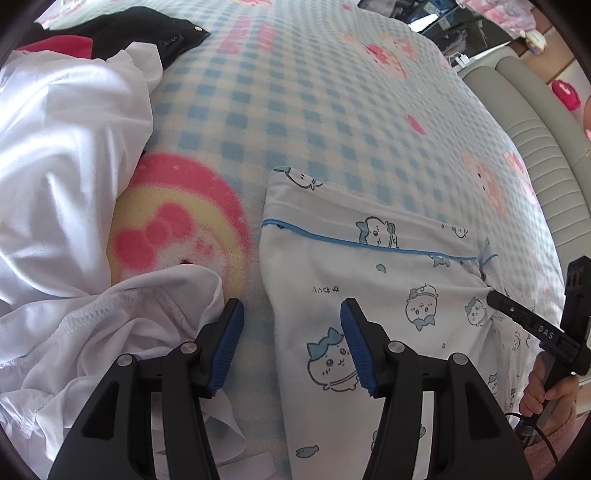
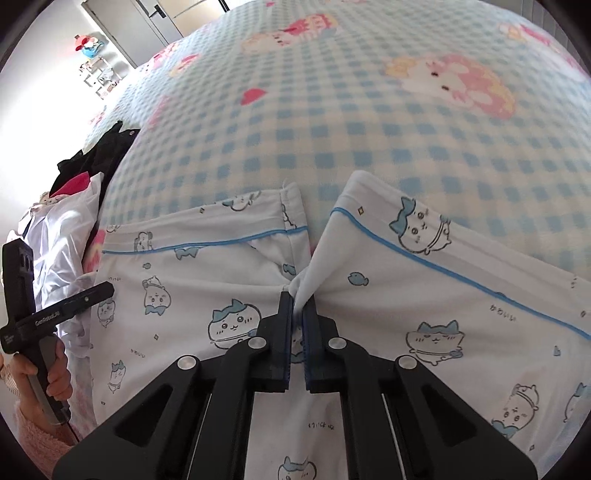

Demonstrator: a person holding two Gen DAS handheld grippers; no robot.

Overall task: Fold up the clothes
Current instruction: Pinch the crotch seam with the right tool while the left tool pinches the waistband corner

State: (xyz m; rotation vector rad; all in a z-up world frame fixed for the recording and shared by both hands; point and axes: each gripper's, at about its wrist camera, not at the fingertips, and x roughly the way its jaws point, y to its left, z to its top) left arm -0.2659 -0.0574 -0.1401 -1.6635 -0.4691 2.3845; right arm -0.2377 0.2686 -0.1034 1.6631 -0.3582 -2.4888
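Pyjama trousers (image 2: 207, 306), white with blue piping and little cartoon faces, lie spread on the blue-checked blanket (image 2: 332, 122), and my right gripper (image 2: 299, 299) has them by the crotch. On the right wrist camera its blue-padded fingers (image 2: 285, 325) are pressed nearly together, pinching a peak of white cloth where the two legs meet; the fabric rises in a small tent out of the tips. One leg runs off to the left of that pinch and the other fans away to the right, both cuffs pointing up the bed.

Over on the left wrist camera, my left gripper (image 1: 291, 310) hangs spread wide, nothing between the pads (image 1: 229, 343), right over the edge of one trouser leg (image 1: 369, 266). One finger sits above a crumpled white garment (image 1: 66, 177), the other above the printed cloth; whether either touches, I can't tell.

That view gives me what the right one barely shows: the white garment heaped large on the left, a black and red piece (image 1: 122, 29) behind it, and a padded grey bed frame (image 1: 535, 122) at the far right. It also catches the right gripper from the side, a hand (image 1: 546, 391) wrapped on its handle. The right camera returns the favour, showing the left gripper at its left margin, gripped by a hand (image 2: 40, 373) in a fuzzy pink sleeve (image 2: 33, 432).
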